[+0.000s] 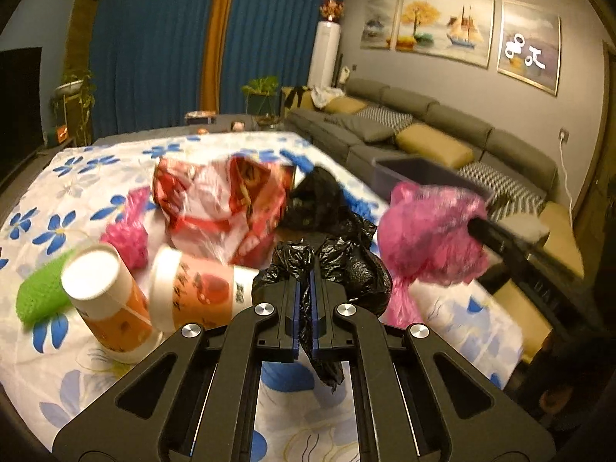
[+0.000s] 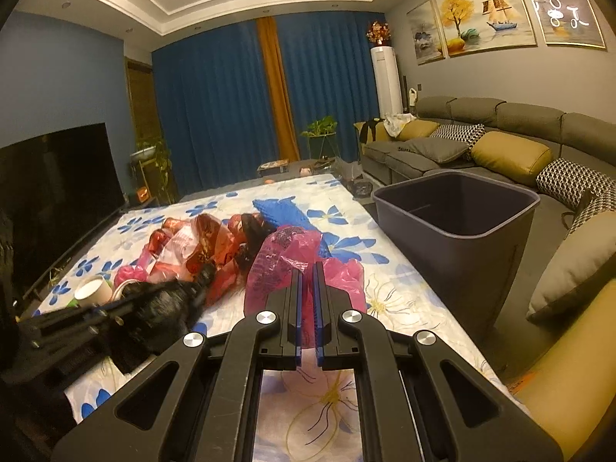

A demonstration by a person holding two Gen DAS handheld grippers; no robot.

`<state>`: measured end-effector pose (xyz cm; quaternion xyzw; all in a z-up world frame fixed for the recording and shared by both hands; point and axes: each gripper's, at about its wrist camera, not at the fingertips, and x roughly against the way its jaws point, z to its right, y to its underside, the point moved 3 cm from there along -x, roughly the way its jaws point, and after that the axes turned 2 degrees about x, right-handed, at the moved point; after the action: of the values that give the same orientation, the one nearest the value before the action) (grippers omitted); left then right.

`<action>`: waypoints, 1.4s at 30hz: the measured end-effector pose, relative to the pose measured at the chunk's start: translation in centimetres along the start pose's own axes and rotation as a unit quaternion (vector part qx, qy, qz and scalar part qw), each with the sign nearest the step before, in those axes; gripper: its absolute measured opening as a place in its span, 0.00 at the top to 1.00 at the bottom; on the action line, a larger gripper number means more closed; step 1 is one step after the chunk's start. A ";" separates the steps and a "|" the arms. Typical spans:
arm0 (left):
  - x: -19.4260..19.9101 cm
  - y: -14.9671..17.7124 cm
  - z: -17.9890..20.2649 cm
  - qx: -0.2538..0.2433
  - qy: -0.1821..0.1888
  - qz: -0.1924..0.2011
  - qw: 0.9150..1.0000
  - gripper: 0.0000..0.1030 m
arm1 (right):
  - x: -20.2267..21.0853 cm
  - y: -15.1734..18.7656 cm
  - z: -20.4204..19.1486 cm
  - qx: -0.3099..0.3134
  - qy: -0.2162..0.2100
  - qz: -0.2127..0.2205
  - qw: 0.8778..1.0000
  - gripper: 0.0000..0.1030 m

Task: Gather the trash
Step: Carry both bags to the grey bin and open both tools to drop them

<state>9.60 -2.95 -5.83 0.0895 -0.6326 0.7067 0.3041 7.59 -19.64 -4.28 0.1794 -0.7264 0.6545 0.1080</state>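
My left gripper is shut on a crumpled black plastic bag, which bulges past the fingertips and hangs in a strip between the fingers. My right gripper is shut on a pink plastic bag; the left wrist view shows that pink bag lifted at the right. On the flowered cloth lie a red and white wrapper, two paper cups, a green piece and a small pink bag. A dark bin stands open at the table's right edge.
A blue object lies on the cloth behind the trash pile. A grey sofa with yellow cushions runs along the right wall. A dark television stands on the left. Blue curtains close the far wall.
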 end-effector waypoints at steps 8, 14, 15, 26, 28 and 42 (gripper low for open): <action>1.2 -3.7 0.9 0.001 0.010 0.038 0.999 0.97 | 1.5 -2.4 1.2 0.003 0.014 0.037 0.999 0.94; 1.0 -6.3 3.8 -0.020 0.015 0.068 0.997 0.97 | 2.4 -4.4 3.1 0.003 0.041 0.066 0.997 0.94; 0.8 -6.8 4.6 -0.026 0.020 0.072 0.997 0.97 | 2.5 -4.7 3.5 0.003 0.046 0.070 0.996 0.94; -3.1 -10.8 11.3 -0.054 0.057 0.103 0.992 0.97 | 2.6 -8.4 10.1 -0.003 0.132 0.116 0.984 0.94; -4.1 -11.5 12.1 -0.055 0.059 0.103 0.991 0.97 | 2.4 -8.7 11.0 -0.004 0.144 0.120 0.982 0.94; -12.2 -13.2 17.4 -0.070 0.084 0.091 0.990 0.97 | -1.3 -10.0 16.4 -0.030 0.177 0.118 0.977 0.94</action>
<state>22.05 -23.16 2.20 -0.0494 -0.6580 0.6906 0.2962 14.09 -36.49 2.36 -0.0300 -0.7311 0.6621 0.1619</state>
